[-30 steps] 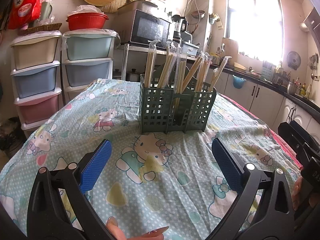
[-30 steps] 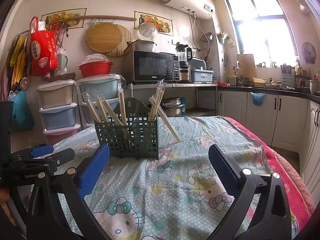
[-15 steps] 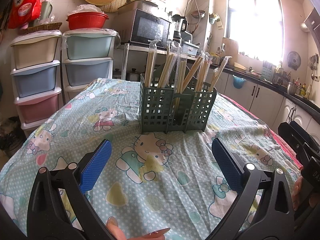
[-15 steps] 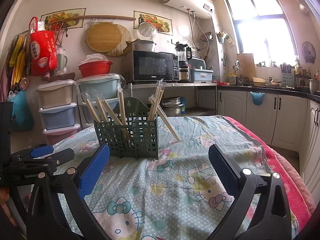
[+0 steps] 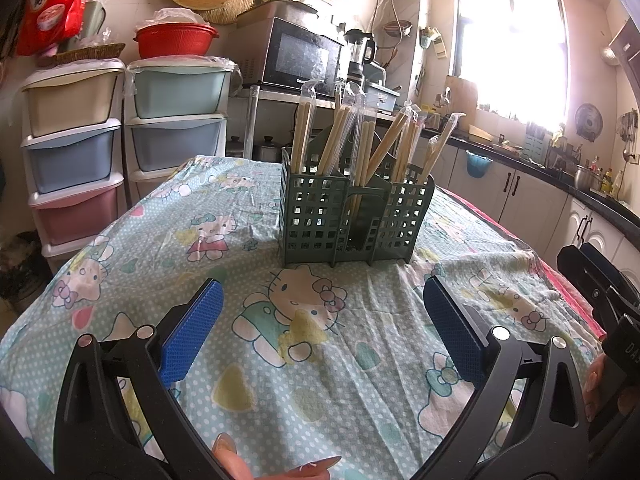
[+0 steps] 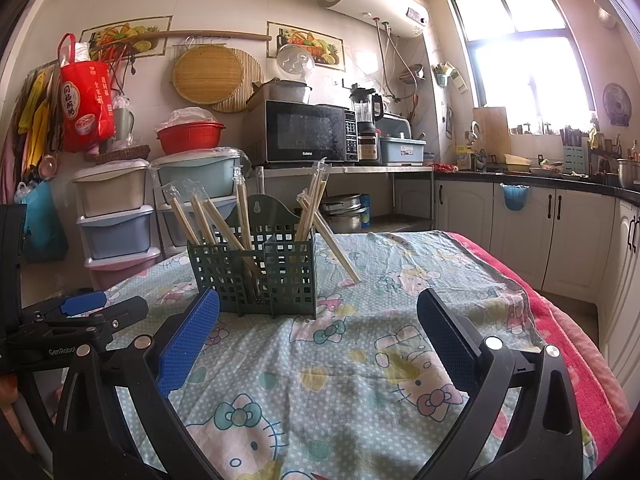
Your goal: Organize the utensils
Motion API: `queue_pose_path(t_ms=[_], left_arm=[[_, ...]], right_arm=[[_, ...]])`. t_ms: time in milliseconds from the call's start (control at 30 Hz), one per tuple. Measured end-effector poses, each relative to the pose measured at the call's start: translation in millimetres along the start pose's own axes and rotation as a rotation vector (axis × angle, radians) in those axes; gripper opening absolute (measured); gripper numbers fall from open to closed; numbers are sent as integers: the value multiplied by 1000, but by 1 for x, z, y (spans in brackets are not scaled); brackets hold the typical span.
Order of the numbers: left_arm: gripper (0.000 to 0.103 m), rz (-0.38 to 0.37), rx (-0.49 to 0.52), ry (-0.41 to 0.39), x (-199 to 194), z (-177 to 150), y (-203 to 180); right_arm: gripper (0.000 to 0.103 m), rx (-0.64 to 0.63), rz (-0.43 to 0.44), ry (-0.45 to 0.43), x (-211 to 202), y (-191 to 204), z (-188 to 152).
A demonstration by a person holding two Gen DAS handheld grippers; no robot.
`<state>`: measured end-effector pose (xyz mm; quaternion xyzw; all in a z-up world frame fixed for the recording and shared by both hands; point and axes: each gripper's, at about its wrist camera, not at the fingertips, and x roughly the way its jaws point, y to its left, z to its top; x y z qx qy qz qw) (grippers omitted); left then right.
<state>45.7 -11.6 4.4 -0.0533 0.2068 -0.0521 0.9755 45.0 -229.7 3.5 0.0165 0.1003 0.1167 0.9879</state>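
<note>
Nothing has shifted since the frames of a second ago: both tools hold the same pose and the green holder sits on the same spot of the cartoon cloth. From the left wrist view, the left tool [image 5: 320,332] hangs released above the counter [image 5: 120,264], its 2 blue pads wide apart and gripping nothing, with the person's fingertips showing at the bottom edge. Straight ahead and well apart from it stands the green holder [image 5: 352,216], a slotted plastic caddy with several compartments, and the wrapped chopsticks [image 5: 340,140] rise out of it, long axes near upright, the ones on the right fanning toward the window. From the right wrist view, the right tool [image 6: 318,330] is likewise spread and empty, and the left tool shows at the left edge, low over the cloth. Here the holder is seen side-on; 1 chopstick pair [image 6: 336,252] leans outside its right wall, foot on the cloth and top against the rim, tilted up-left. That stray pair looks like the piece left to place. It should be light and stiff, but the clear sleeve is likely slippery, so a pinch across the shaft near its middle, square to the long axis, seems safest; the caddy itself looks light enough to tip if nudged.
</note>
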Motion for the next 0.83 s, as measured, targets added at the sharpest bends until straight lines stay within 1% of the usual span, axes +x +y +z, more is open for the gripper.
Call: queue_pose_path(t_ms=[167,433,600,667,700,733,767,833], left_arm=[[92,9,-6,25,6,-2,1],[92,62,-51,89,19,-4,11],[92,68,-70,81,16,-3,14],[92,68,-77,83,14,1,18],[92,75,-73,93,15,5,21],[92,98,-64,106,15,11,28],[92,128,-51,117,17,17,36],[92,198,-24,156,24,29,54]], right_arm=[[96,-1,0,1,0,0,0],[96,1,-3,2,0,-1,-1],[96,6,-1,8,1,-2,0],[96,15,-22,45,7,-8,2],[96,19,-51,70,12,-15,5],[96,21,-77,94,18,-22,7],[96,18,-118,151,28,-35,11],[96,2,-211,310,56,-65,14]])
